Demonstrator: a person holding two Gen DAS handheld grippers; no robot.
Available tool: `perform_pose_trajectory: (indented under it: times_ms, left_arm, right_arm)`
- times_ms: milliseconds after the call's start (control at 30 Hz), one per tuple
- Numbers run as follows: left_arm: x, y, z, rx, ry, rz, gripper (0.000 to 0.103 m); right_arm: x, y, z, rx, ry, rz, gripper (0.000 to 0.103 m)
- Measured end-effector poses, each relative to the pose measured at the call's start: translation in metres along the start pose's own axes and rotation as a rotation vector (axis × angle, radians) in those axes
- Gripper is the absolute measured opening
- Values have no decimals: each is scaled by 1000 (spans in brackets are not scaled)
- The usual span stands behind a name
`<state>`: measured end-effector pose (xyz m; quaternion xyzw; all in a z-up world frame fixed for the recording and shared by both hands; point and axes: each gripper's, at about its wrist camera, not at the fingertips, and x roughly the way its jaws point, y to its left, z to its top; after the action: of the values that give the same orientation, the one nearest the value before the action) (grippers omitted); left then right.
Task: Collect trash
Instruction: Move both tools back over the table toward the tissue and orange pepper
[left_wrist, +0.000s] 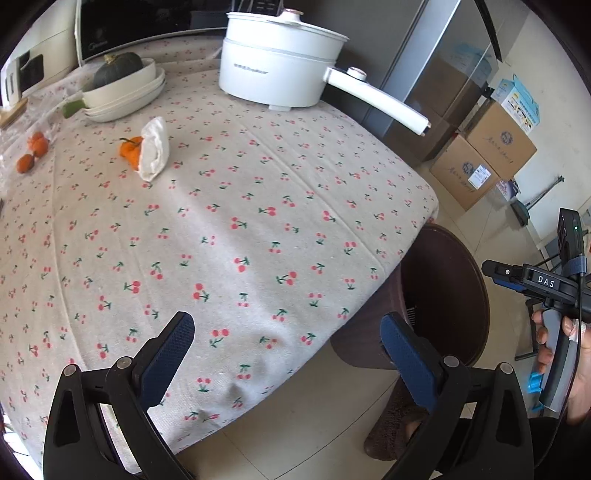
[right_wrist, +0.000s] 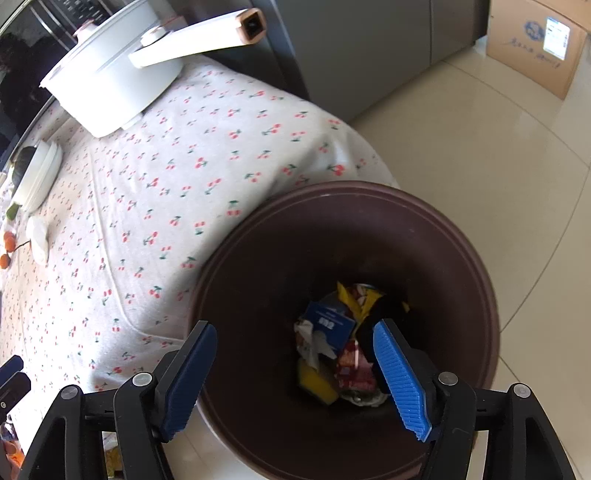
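A crumpled white tissue (left_wrist: 154, 147) lies on the cherry-print tablecloth (left_wrist: 236, 236) at the far left, touching an orange peel (left_wrist: 131, 150); it also shows small in the right wrist view (right_wrist: 38, 236). A dark brown trash bin (right_wrist: 461, 258) stands on the floor by the table's corner and holds several wrappers (right_wrist: 334, 343). My right gripper (right_wrist: 295, 338) is open and empty, hovering over the bin mouth. My left gripper (left_wrist: 286, 332) is open and empty above the table's near edge. The bin shows in the left wrist view (left_wrist: 443, 288).
A white electric pot (left_wrist: 280, 59) with a long handle (left_wrist: 376, 99) stands at the table's back. Stacked white dishes with a green squash (left_wrist: 122, 88) sit at the back left. Small oranges (left_wrist: 33, 151) lie at the left. Cardboard boxes (left_wrist: 484, 158) stand on the floor.
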<state>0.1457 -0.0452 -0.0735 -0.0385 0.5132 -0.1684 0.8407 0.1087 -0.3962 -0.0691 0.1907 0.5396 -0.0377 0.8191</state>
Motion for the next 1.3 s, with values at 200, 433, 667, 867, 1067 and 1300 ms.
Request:
perform_pose_trajectory:
  times_ms: [200, 433, 667, 867, 1067, 1300]
  left_arm:
    - [-11, 35, -7, -42, -6, 53, 102]
    - [-27, 80, -16, -96, -19, 118, 103]
    - [-44, 127, -25, -181, -34, 181, 103]
    - [-51, 163, -25, -189, -38, 250, 103]
    - [-58, 196, -16, -186, -70, 319, 103]
    - [-65, 224, -18, -237, -102, 328, 103]
  right_arm:
    - [8, 30, 0, -29, 1, 13, 79]
    - [20, 76, -1, -74, 11, 39, 82]
    - [36, 137, -7, -165, 9, 47, 96]
    - [53, 200, -10, -262, 1, 70, 98]
    - [85, 256, 1, -332, 1, 92, 98]
    - [125, 309, 29, -396, -37, 146, 90]
